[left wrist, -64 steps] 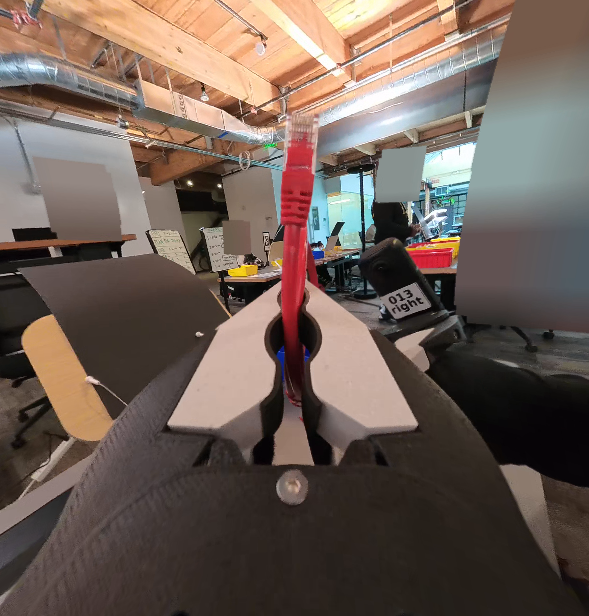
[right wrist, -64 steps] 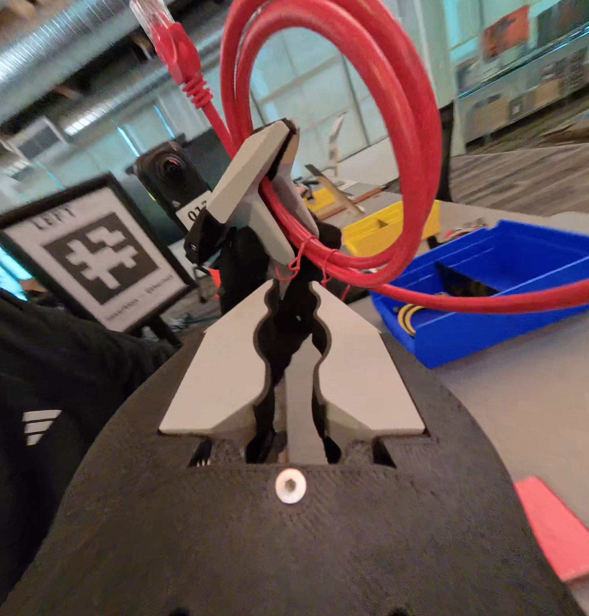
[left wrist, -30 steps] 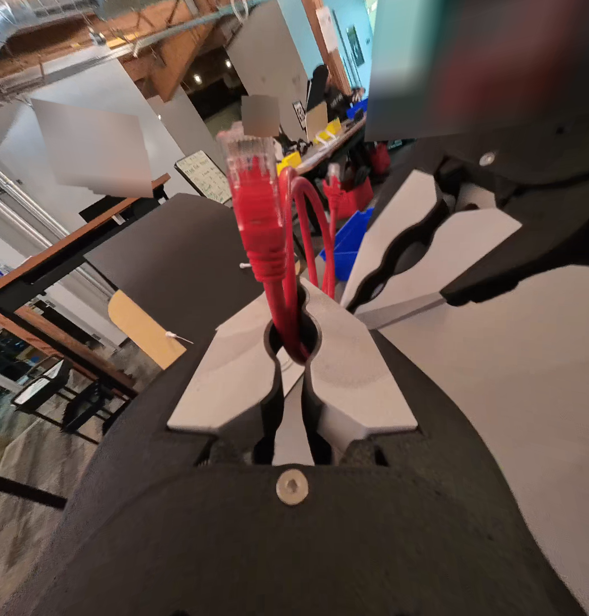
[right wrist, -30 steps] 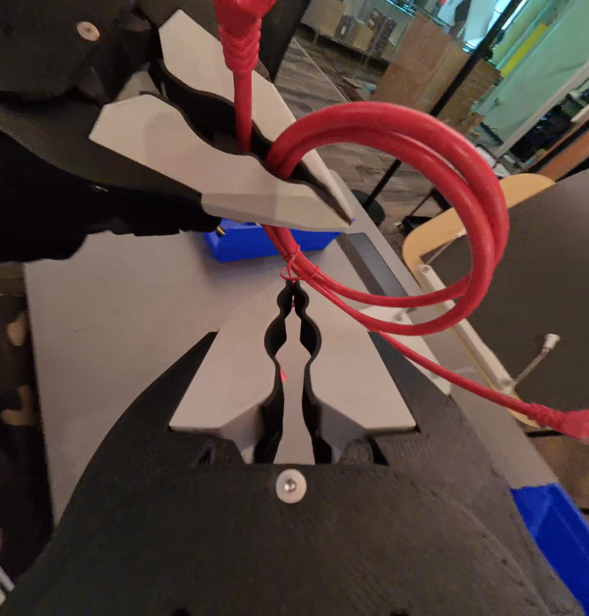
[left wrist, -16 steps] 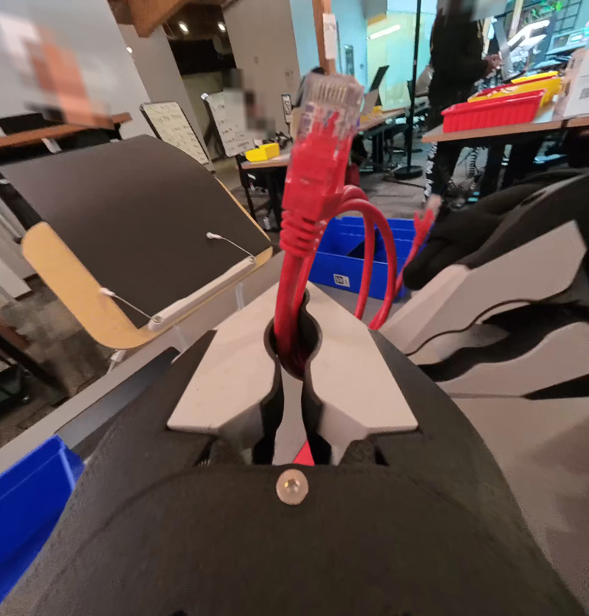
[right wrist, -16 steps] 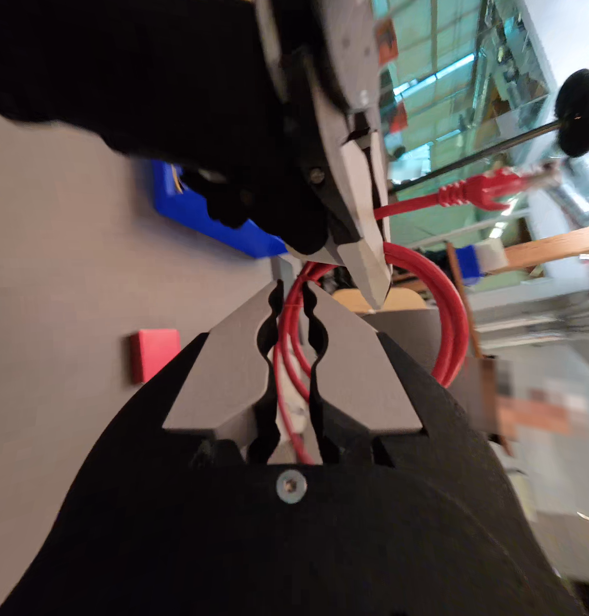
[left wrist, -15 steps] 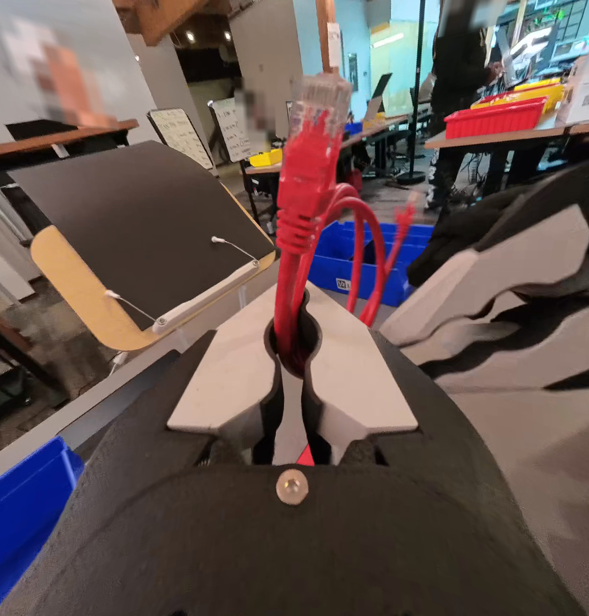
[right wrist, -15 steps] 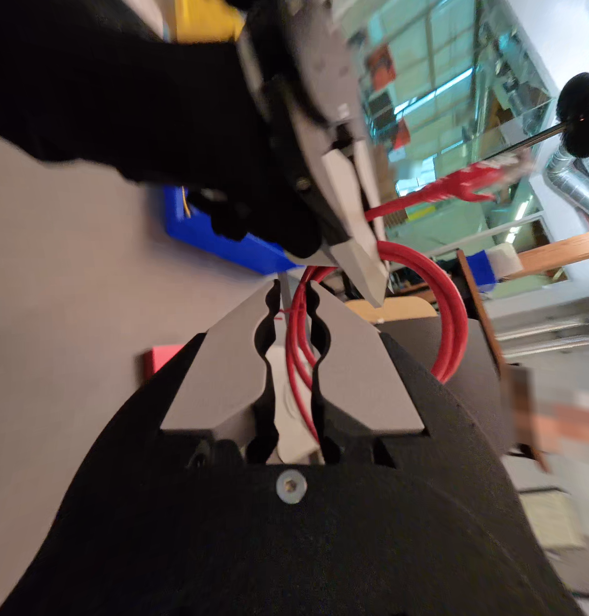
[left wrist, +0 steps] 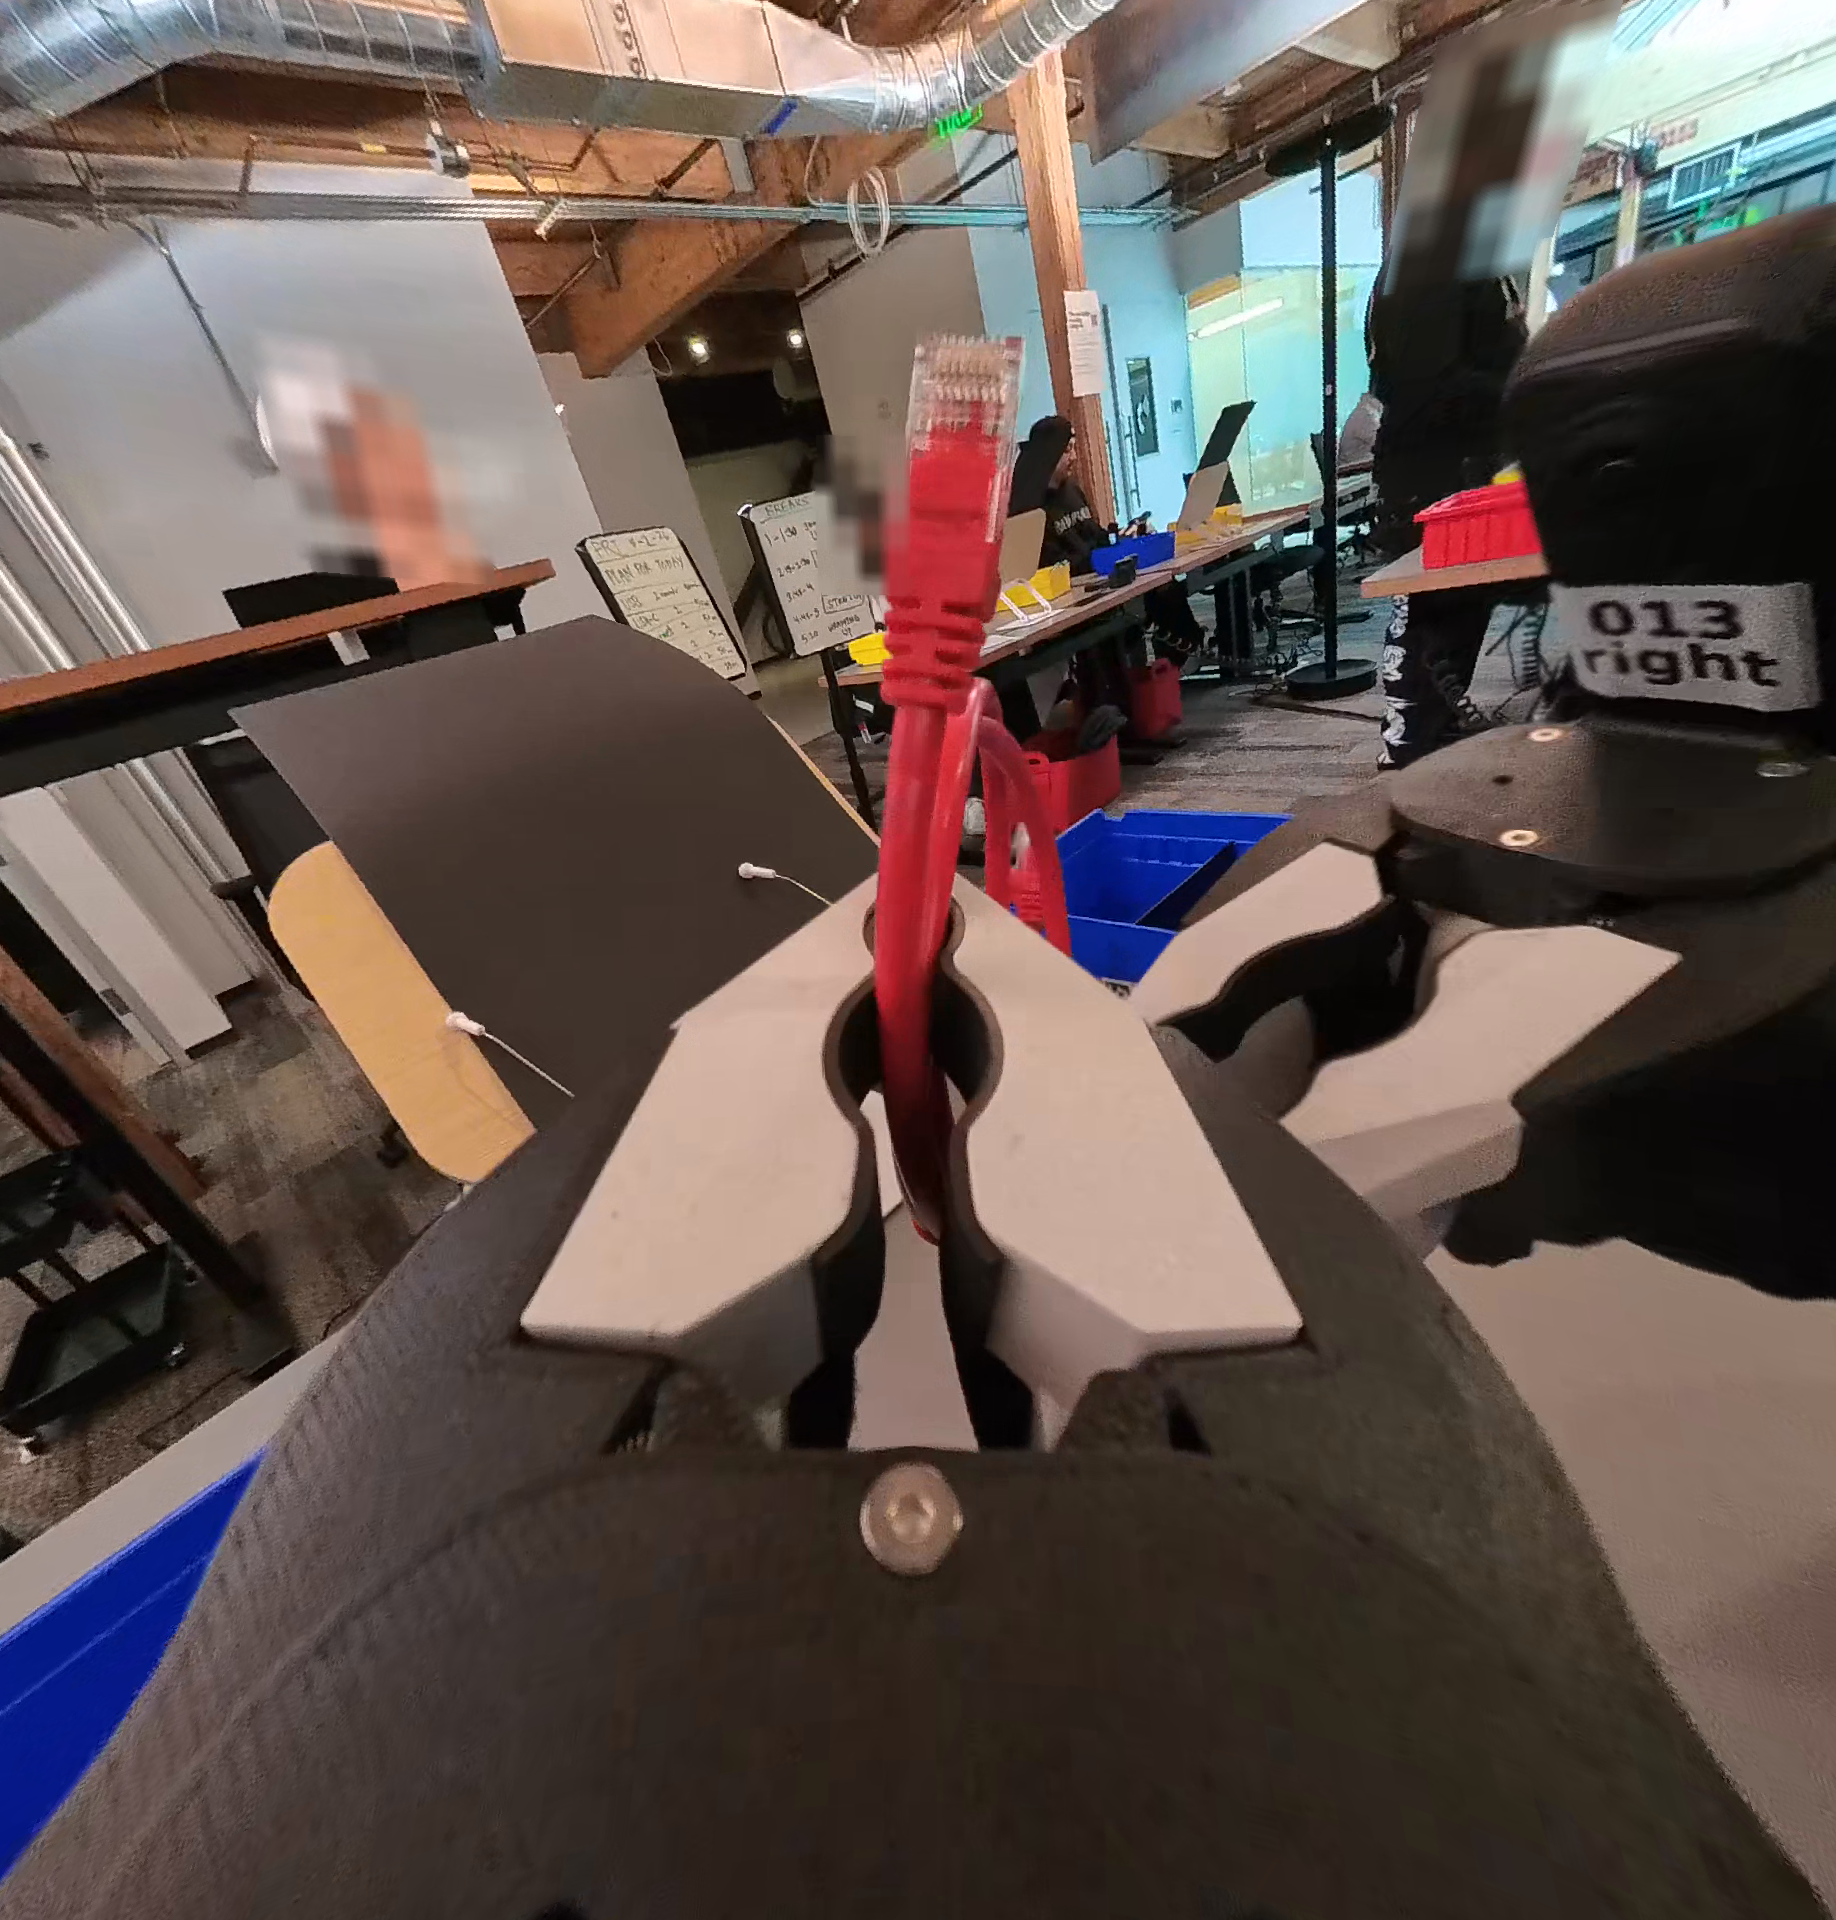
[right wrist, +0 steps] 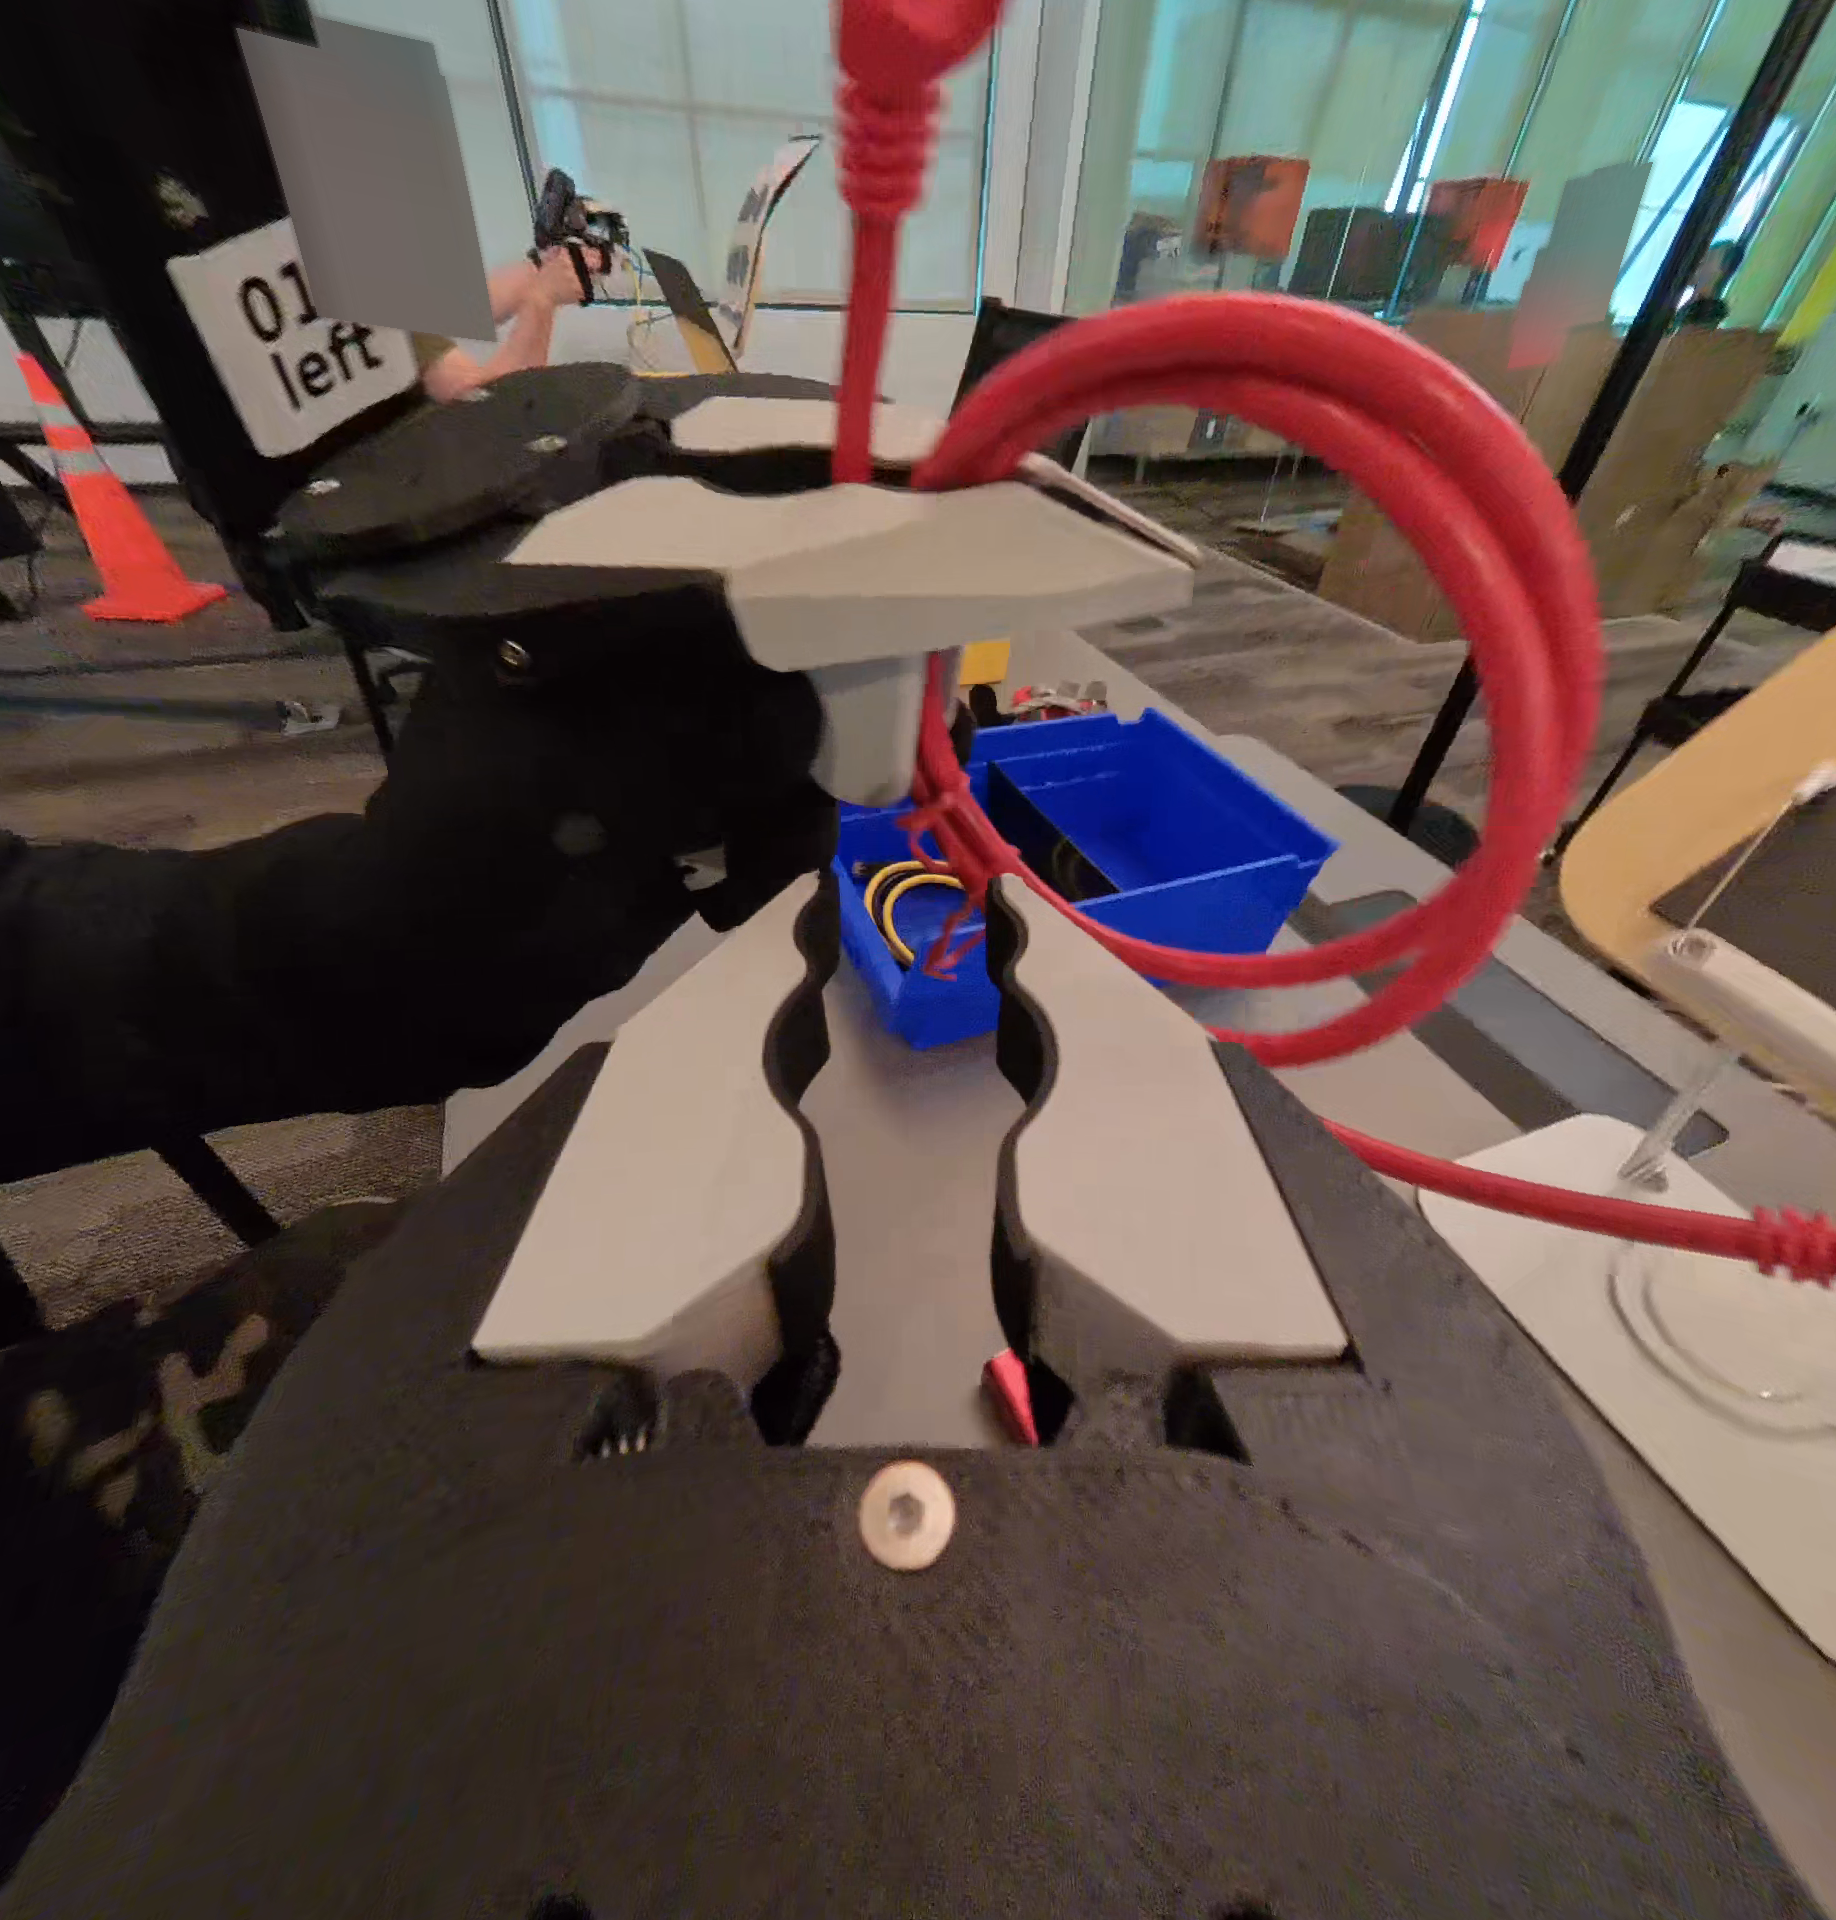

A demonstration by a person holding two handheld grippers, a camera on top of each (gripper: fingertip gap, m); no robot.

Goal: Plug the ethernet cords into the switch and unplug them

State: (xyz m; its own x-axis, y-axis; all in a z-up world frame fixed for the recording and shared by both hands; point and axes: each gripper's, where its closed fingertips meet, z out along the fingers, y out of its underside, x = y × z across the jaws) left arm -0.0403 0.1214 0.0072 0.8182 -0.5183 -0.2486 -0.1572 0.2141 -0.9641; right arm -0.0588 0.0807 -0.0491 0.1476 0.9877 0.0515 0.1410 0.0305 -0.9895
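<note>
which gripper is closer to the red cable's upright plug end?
Left. The left gripper is shut on the red ethernet cable just below that plug. The right gripper is open, empty, off to the side by the coil.

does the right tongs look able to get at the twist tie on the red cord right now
Probably yes. The right tongs are open and empty, and the twist tie on the red cord hangs just past their tips, below the left tongs gripping the cord. Nothing sits between them.
</note>
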